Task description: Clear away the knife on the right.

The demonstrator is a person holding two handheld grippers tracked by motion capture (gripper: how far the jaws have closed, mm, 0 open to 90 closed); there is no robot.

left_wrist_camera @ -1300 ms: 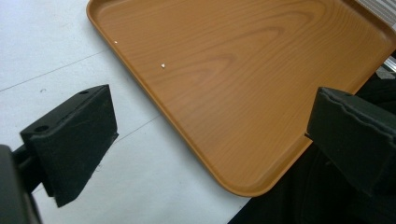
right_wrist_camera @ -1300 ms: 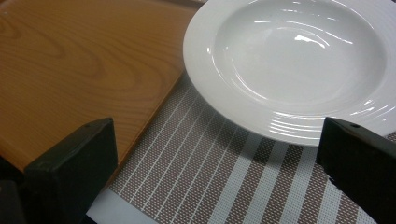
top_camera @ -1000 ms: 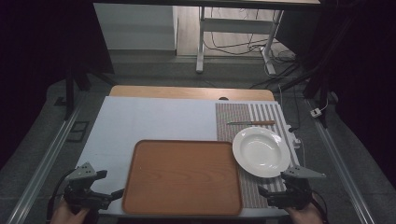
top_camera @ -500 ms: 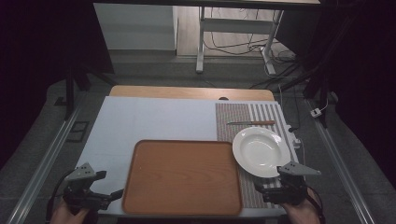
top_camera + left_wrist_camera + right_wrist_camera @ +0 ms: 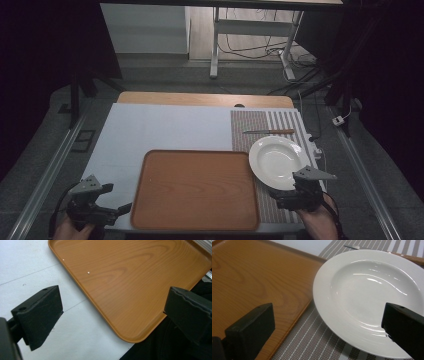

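Observation:
A wooden tray [image 5: 195, 187] lies at the table's near middle, bare inside [image 5: 130, 277] [image 5: 249, 277]. To its right a white deep plate [image 5: 277, 160] [image 5: 372, 300] rests on a striped placemat [image 5: 270, 125], its left rim over the tray's right edge. A knife [image 5: 269, 132] with a wooden handle lies just beyond the plate. My left gripper [image 5: 122, 207] [image 5: 112, 315] is open at the tray's near left corner, holding nothing. My right gripper [image 5: 280, 197] [image 5: 329, 330] is open just short of the plate's near rim, its jaws wide and empty.
A pale blue cloth [image 5: 165, 127] covers the left and far part of the table. The table's wooden far edge [image 5: 200, 99] shows beyond it. Desk legs and cables [image 5: 260, 45] stand on the floor behind. The near table edge runs under both hands.
My right gripper has moved left and forward, closer to the plate's near rim. My left gripper has barely shifted.

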